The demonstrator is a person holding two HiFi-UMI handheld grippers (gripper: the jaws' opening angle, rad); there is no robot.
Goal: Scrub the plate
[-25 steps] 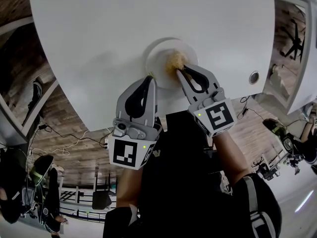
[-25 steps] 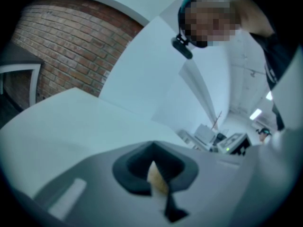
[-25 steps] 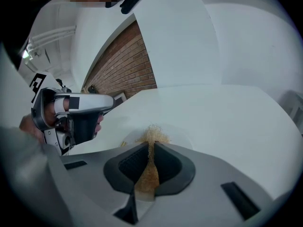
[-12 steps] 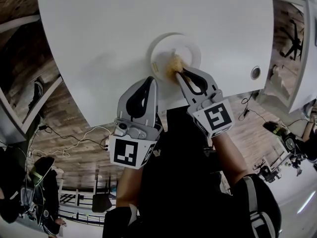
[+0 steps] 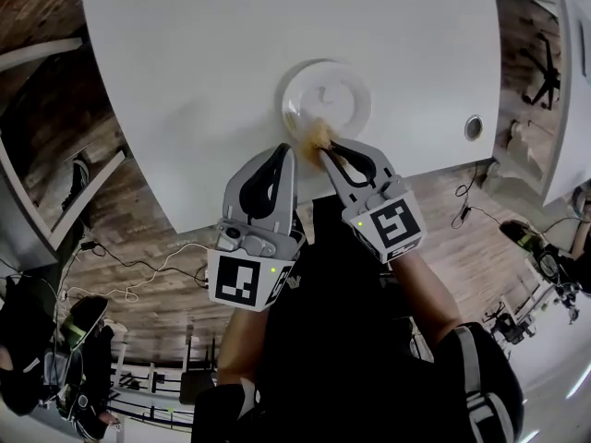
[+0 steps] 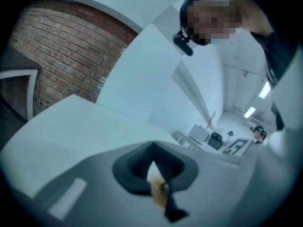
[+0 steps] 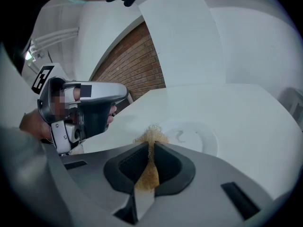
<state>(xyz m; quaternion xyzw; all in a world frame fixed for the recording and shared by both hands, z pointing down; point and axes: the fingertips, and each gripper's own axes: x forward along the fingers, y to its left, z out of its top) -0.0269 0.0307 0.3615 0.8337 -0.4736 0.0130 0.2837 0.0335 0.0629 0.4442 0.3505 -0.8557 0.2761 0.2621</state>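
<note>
A round white plate point(image 5: 325, 100) lies on the white table point(image 5: 185, 63) close to its near edge; in the right gripper view the plate point(image 7: 191, 135) shows a faint smear. My right gripper point(image 5: 325, 148) is shut on a golden wire scrubber point(image 5: 317, 135), which rests at the plate's near rim. The scrubber point(image 7: 150, 137) bulges out past the right gripper point(image 7: 151, 148). My left gripper point(image 5: 282, 152) hovers just left of it at the table edge, jaws together and apart from the plate. The left gripper point(image 6: 152, 162) shows only a tan speck in its slit.
A round cable grommet point(image 5: 474, 126) sits in the table at the right. Beyond the table's near edge lie a wooden floor and loose cables point(image 5: 138, 266). An office chair point(image 5: 547, 70) stands at the far right. A brick wall point(image 6: 61, 56) is behind the table.
The right gripper has dragged the scrubber from the plate's middle back to its near rim. The left gripper has stayed by the table edge.
</note>
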